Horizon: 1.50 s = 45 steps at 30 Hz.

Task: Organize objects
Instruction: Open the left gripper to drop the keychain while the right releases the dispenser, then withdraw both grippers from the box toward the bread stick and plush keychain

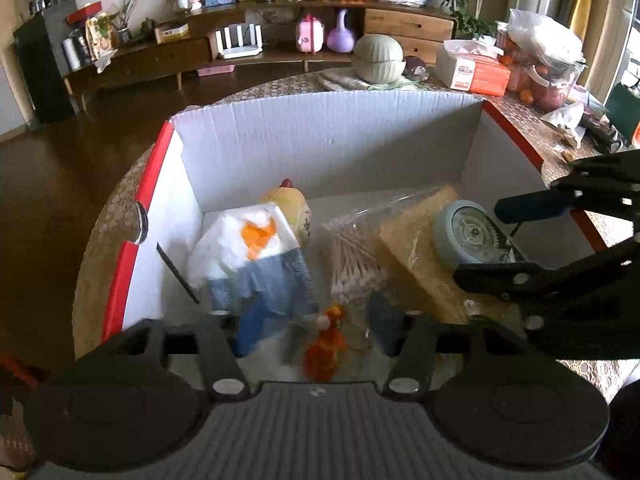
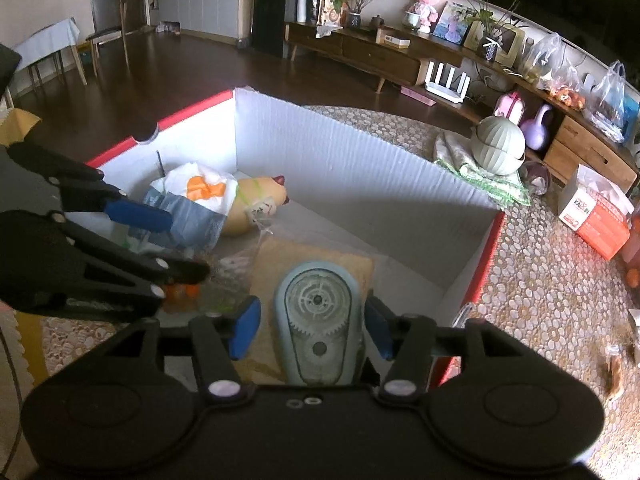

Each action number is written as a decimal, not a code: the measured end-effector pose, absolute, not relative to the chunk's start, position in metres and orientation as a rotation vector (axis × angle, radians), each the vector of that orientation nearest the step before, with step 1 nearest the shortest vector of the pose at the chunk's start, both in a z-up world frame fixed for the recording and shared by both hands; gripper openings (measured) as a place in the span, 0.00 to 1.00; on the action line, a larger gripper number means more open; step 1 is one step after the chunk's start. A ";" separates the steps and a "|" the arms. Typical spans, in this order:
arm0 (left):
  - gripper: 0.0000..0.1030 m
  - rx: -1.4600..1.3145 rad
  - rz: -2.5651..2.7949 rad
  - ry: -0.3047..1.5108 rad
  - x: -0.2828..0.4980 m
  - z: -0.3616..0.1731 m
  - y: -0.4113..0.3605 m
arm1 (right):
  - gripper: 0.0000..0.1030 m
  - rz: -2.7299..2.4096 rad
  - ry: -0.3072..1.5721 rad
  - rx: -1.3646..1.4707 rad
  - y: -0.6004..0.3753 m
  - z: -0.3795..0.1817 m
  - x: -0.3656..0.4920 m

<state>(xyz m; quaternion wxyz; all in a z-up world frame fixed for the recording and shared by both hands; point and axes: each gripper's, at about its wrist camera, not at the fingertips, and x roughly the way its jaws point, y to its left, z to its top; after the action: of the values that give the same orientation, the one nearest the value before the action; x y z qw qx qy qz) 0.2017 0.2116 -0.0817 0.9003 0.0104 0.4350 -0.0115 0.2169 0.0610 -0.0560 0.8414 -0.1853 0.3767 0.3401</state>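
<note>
So the box [image 1: 320, 140] is filling up nicely. Going left to right inside it: a tissue pack [image 1: 248, 256] leaning at the left wall with a yellowish squeeze toy [image 1: 296, 208] lying behind it, then a clear bag of cotton swabs [image 1: 356, 260], then a tan sponge-looking pad [image 1: 416, 252] with a blue correction tape dispenser [image 1: 468, 236] on top of it at the right end.

The left gripper [image 1: 316, 324] sits low over the near edge of the box, fingers spread apart, with a little orange plush thing [image 1: 324, 344] sitting between them. It's blurry, so I can't tell whether it touches either finger. Doesn't look clamped to me.

The right gripper [image 2: 312, 328] is straddling the tape dispenser, and there's visible space on both sides, so the jaws are parted, not squeezing.

My read: most of the sorting is done. What's left on the table [image 2: 540, 288] looks like household stuff, a tissue box [image 2: 592, 212] and a green lidded bowl [image 2: 498, 144], so I can't say whether those count.
</note>
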 end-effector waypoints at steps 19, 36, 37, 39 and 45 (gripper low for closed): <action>0.64 0.002 0.009 0.780 0.161 -0.036 0.198 | 0.63 0.752 0.698 -0.298 0.005 0.000 0.170; 0.74 0.006 -0.047 0.696 0.118 0.003 0.125 | 0.91 0.623 0.672 -0.169 -0.105 0.017 0.141; 0.74 0.008 -0.051 0.695 0.116 0.004 0.118 | 0.93 0.612 0.669 -0.165 -0.112 0.016 0.140; 0.74 0.010 -0.059 0.693 0.114 0.006 0.107 | 0.96 0.588 0.665 -0.157 -0.125 0.016 0.138; 0.79 -0.012 -0.080 0.682 0.113 0.012 0.072 | 1.00 0.512 0.648 -0.129 -0.164 0.016 0.136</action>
<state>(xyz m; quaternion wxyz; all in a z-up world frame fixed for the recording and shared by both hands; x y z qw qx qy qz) 0.1132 0.0723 0.0115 0.9417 -0.0058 0.3341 -0.0394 0.1363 -0.1644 0.0160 0.9139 -0.0625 0.3148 0.2487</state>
